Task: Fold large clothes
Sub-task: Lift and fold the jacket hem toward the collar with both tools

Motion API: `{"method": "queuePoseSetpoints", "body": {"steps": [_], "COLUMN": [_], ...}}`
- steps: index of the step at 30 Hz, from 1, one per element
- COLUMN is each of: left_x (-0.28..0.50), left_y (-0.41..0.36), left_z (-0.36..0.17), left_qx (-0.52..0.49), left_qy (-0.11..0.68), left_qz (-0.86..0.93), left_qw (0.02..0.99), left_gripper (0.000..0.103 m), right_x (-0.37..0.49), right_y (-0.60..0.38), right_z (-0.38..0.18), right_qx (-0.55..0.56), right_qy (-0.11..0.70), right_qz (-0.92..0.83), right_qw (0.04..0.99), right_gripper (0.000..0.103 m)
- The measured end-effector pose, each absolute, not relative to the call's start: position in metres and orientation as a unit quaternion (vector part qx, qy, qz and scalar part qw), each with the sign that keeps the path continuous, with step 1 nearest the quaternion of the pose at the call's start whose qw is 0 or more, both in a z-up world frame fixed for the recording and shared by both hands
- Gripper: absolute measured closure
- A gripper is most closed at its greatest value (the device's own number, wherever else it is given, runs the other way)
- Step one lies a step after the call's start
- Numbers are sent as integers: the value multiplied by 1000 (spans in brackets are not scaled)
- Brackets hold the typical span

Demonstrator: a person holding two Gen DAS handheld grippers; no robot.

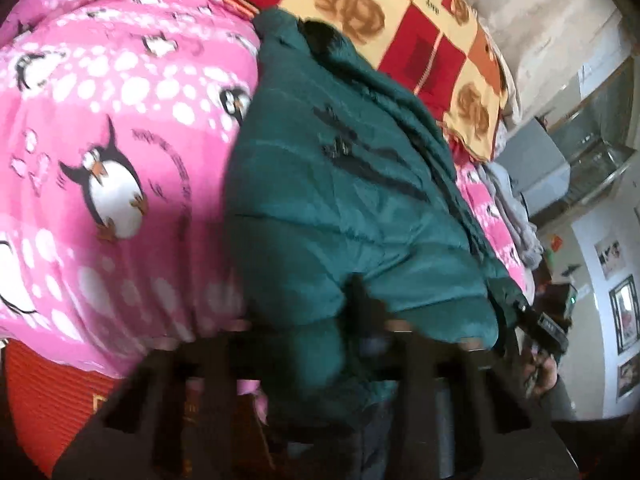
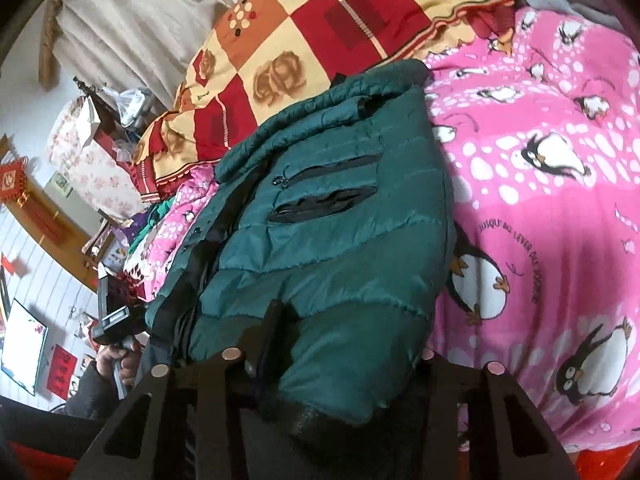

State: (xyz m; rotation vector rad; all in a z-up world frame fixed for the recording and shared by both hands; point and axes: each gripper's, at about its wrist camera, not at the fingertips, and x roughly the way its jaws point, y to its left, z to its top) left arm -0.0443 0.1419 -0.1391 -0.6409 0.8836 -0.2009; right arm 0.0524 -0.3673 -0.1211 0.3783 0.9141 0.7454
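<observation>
In the left wrist view the teal puffer jacket lies along the pink penguin blanket on the bed, its collar end reaching toward the red and cream checked quilt. The left gripper sits at the jacket's near hem; one dark finger rises against the padding, but the picture is blurred and the hem bulges over the other side, so I cannot tell whether the tongs are pinching it or merely set against it. If the bite is shallow, the slick, puffy shell could slide out as the hem is lifted. The right gripper shows at the jacket's far edge. In the right wrist view the puffer jacket lies with two chest pockets unzipped, and the right gripper has the thick hem bulging between its fingers, one finger pressed to the fabric; it appears closed on the hem. The left gripper hangs at the jacket's other edge. Uneven lifting could skew the fold, and the blanket might be dragged along.
</observation>
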Motion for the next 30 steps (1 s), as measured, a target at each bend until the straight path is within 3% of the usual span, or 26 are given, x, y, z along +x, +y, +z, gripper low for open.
{"method": "queuePoseSetpoints", "body": {"steps": [2,7,30], "left_x": [-49,-64,-170], "left_y": [136,140,117], "left_z": [-125,-89,-40], "left_qx": [-281,-281,-281], "left_qy": [405,359,305], "left_qz": [-89,-78,-75], "left_qw": [865,886,907], "left_gripper": [91,93,93], "right_x": [47,35,-69], "right_y": [-364,-360,-395], "right_z": [-111,-83,-28], "right_qx": [155,118,103], "right_qy": [409,367,306], "right_qz": [347,340,367], "right_qw": [830,858,872], "right_gripper": [82,88,89]}}
